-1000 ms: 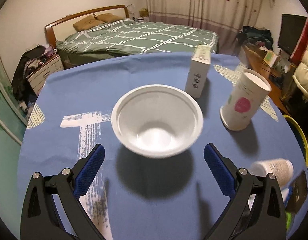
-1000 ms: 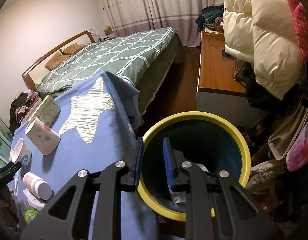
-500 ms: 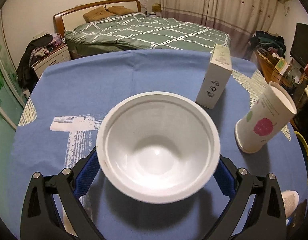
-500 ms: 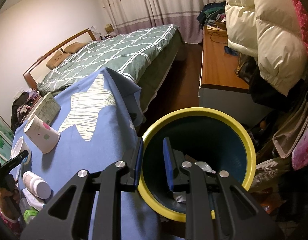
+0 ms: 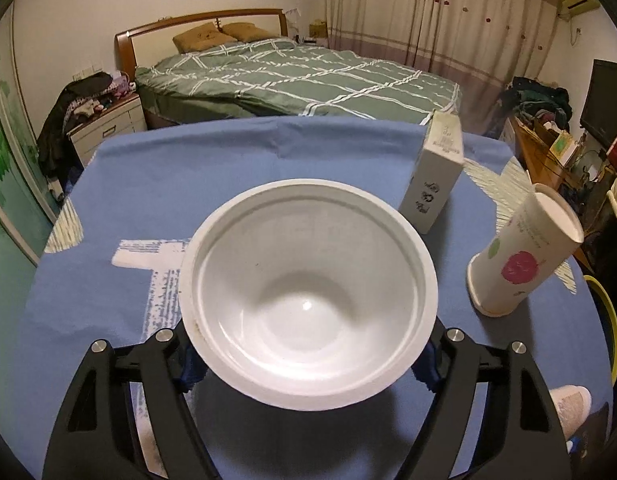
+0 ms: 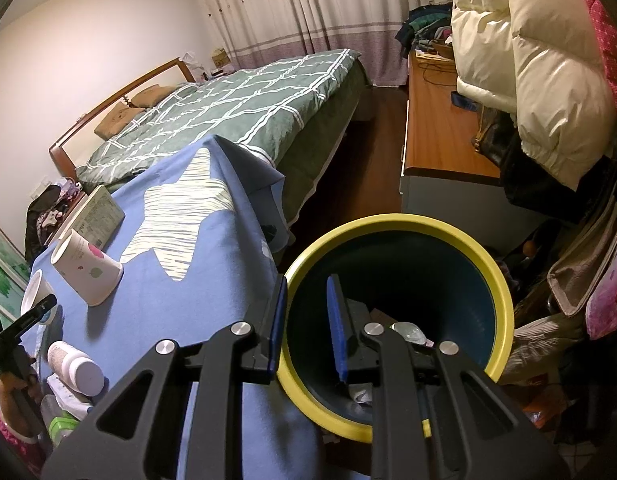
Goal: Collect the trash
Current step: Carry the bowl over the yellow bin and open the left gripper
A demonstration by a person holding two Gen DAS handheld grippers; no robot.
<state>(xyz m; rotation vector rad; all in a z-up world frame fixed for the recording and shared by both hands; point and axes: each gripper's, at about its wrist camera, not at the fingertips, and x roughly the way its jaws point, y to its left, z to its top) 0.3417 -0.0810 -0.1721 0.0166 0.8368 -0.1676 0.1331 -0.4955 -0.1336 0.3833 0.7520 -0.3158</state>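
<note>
Left view alone shows the left hand-held gripper (image 5: 308, 364) closing around one white bowl (image 5: 308, 296) at the bench's (image 5: 188, 184) near middle. Right view alone shows one bin (image 6: 400, 320) beneath the right hand-held gripper (image 6: 306, 328), narrowly parted, empty.

Left gripper (image 5: 308, 364), previously spread wide short of the white bowl (image 5: 308, 300), now flanks it, jaws closing on the bowl's sides beneath the rim.
</note>
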